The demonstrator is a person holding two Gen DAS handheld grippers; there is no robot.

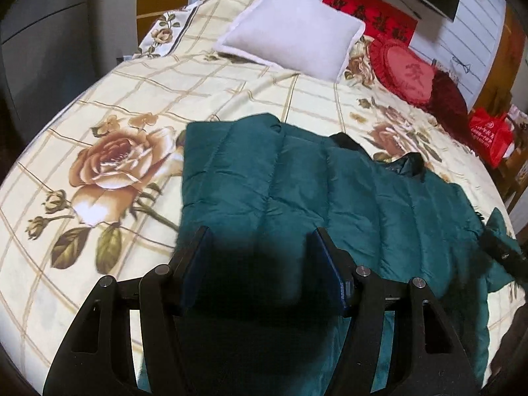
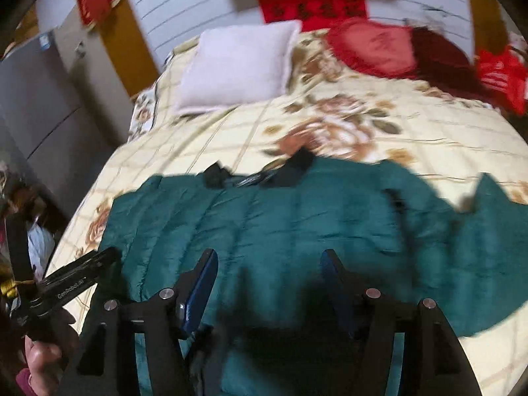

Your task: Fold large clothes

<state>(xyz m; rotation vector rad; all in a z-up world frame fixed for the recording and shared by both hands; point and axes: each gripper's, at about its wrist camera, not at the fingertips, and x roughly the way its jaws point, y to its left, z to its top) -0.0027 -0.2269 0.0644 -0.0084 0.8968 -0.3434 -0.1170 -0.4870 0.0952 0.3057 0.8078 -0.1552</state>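
Left wrist view: both claws, left claw and right claw, gape apart over green jacket.

A home bedroom: a bed under a rose-print cover, a white pillow (plus a red cushion).

The right wrist view is smeared by motion blur, so the characters on the red banner cannot be read. The near hem of the green padded jacket is hidden behind the left gripper and cut off by the bottom edge. The red bag at far right is clipped by the lens rim.
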